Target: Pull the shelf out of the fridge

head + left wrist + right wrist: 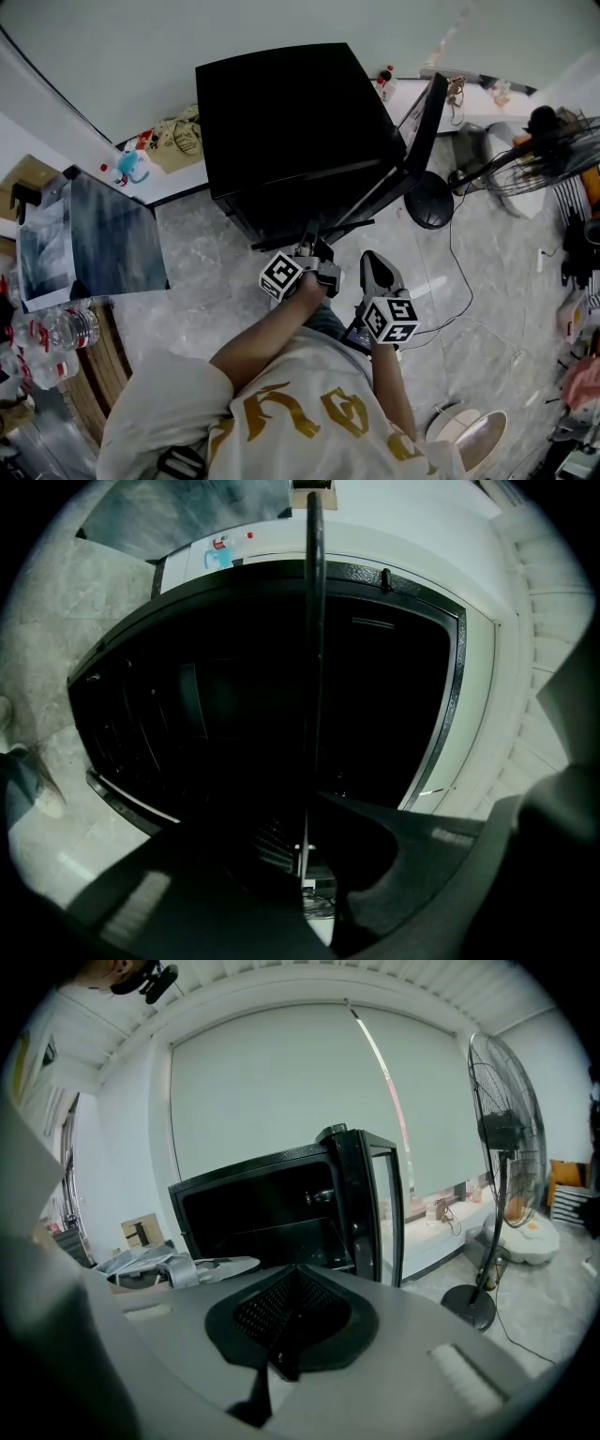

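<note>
No brand was readable on the black fridge [281,122], and the gold lettering on the shirt [281,412] was cut off. The left gripper [302,864] was clamped on the shelf [314,667], a thin edge-on line inside the dark, murky interior. The right gripper [292,1297] was closed and empty, above the marble-tiled floor [206,281].

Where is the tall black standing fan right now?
In the head view, the tall black standing fan stands on the pale floor at the right, just beyond the black fridge and its open door.
</note>
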